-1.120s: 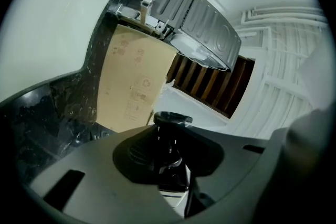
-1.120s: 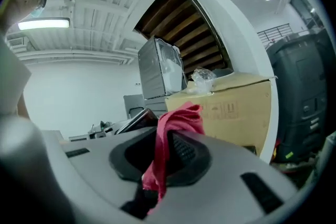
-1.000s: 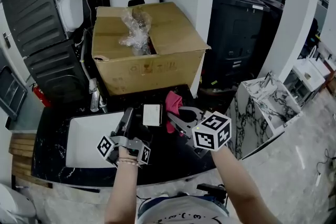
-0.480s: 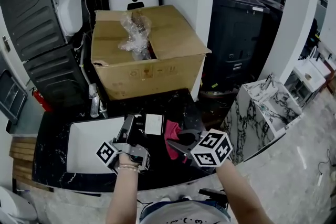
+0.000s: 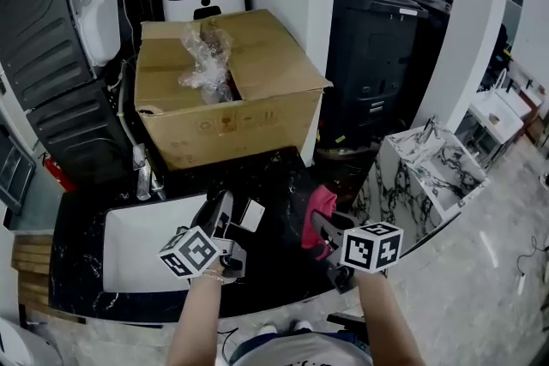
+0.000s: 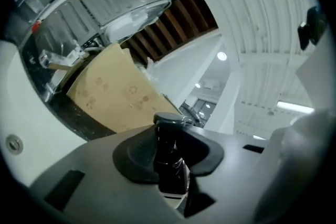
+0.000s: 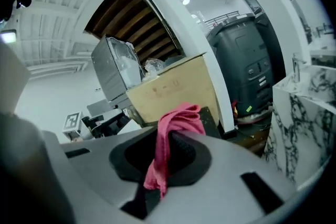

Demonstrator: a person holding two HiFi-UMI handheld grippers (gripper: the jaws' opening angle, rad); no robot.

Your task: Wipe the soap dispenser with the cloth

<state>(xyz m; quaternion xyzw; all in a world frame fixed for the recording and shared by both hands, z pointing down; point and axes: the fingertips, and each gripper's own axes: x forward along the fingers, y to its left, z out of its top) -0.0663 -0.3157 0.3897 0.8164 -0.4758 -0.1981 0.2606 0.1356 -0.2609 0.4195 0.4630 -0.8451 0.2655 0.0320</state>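
The left tongs [image 6: 169,153] pinch the dispenser [image 6: 171,173], right tongs [image 7: 167,157] the cloth [image 7: 176,120] at its 3 o'clock — hard rubbing could twist it loose.

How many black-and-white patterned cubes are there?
2. One cube sits on the left tongs by the white sink; the other cube on the right tongs, which grip the pink cloth.

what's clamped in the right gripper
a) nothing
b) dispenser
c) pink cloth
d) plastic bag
C: the right gripper is shut on the cloth, which hangs out of its jaws; the dispenser is in the left gripper.
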